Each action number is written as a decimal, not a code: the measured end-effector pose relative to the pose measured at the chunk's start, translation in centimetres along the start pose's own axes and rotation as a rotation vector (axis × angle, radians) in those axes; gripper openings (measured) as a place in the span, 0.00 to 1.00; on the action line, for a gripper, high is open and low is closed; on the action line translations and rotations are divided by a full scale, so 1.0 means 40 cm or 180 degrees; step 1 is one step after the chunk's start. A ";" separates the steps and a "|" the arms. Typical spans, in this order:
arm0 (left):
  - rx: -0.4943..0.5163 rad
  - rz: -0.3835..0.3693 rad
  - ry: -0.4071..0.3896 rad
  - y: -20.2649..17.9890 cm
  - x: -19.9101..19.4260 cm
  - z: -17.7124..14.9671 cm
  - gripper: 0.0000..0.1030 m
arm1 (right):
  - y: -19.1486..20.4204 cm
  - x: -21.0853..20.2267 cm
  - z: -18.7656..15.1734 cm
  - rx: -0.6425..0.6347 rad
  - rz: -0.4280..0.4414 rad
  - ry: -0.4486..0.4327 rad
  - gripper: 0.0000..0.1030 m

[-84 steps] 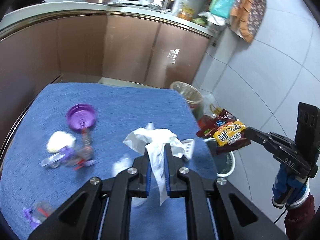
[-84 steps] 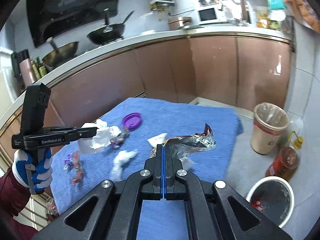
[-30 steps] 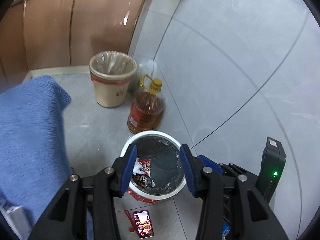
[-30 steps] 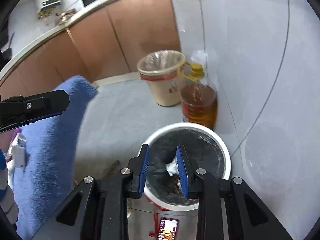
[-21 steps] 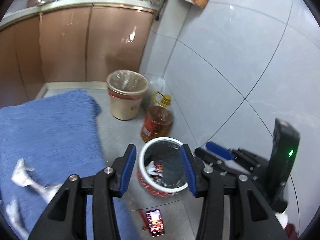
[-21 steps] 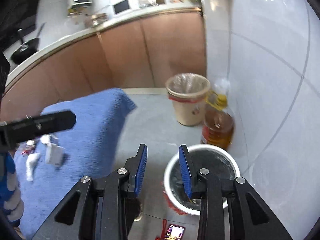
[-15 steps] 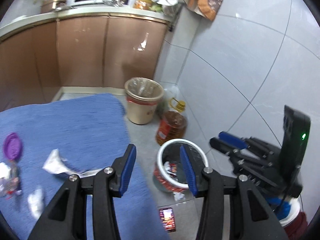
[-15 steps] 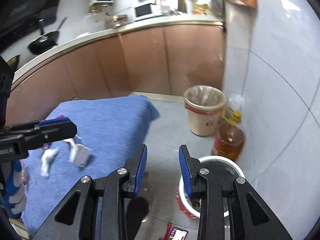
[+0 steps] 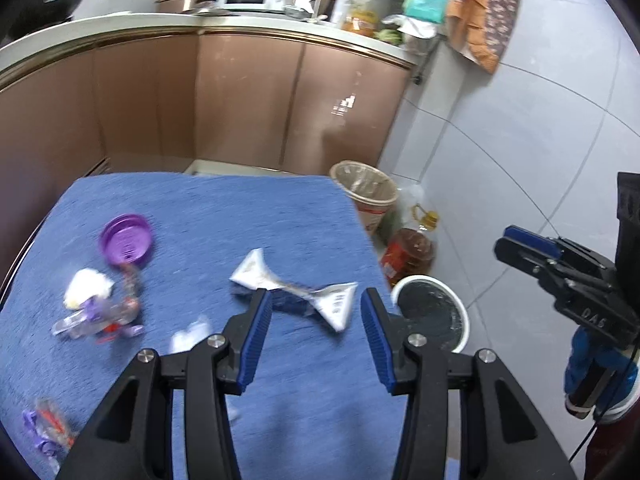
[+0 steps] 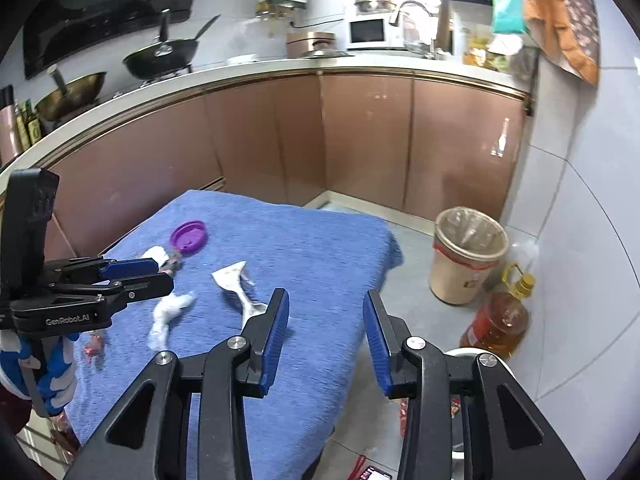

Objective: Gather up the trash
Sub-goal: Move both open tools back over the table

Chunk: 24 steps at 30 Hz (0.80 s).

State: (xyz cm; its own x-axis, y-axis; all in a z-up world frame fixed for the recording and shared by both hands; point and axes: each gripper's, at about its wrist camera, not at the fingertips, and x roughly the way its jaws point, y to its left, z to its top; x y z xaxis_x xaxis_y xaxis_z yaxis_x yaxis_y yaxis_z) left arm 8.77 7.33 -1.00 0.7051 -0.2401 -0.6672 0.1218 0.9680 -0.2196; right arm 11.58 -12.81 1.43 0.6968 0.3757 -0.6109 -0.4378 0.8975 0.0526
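Observation:
Trash lies on a blue-clothed table (image 9: 208,216): a twisted white and silver wrapper (image 9: 296,290) (image 10: 240,286), a purple lid (image 9: 126,236) (image 10: 189,237), a crumpled white tissue (image 9: 86,286), small clear and purple wrappers (image 9: 100,318), and a white tissue twist (image 10: 168,312). My left gripper (image 9: 316,336) is open and empty, just above the near side of the twisted wrapper. My right gripper (image 10: 325,334) is open and empty above the table's right edge. A white-rimmed bin with a black liner (image 9: 434,312) stands on the floor to the right of the table.
A beige bin with a clear liner (image 9: 364,196) (image 10: 468,254) and an oil bottle (image 9: 408,252) (image 10: 500,318) stand by the tiled wall. Brown kitchen cabinets (image 10: 360,140) run behind the table. A phone (image 10: 374,474) lies on the floor.
Both grippers dropped their trash (tissue, snack bag) into the white-rimmed bin, opened, and swung back from the bin toward the table.

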 end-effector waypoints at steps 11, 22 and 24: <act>-0.0136 0.0451 0.0086 0.282 -0.049 -0.030 0.44 | 0.173 0.125 -0.005 -0.0188 0.0608 0.0282 0.37; 0.0040 0.0353 0.0554 0.384 0.081 0.002 0.46 | 0.337 0.327 -0.064 -0.0273 0.1103 0.0760 0.40; 0.0132 0.0325 0.0625 0.383 0.109 0.004 0.46 | 0.360 0.361 -0.076 -0.0268 0.1177 0.0837 0.44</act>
State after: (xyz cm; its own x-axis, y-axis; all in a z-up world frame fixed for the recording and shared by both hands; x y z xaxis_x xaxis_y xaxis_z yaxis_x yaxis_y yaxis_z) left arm 13.80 21.12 -7.16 0.5664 -0.1465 -0.8110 0.0882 0.9892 -0.1171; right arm 13.61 4.84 -9.02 0.3223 0.5861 -0.7434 -0.6820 0.6884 0.2471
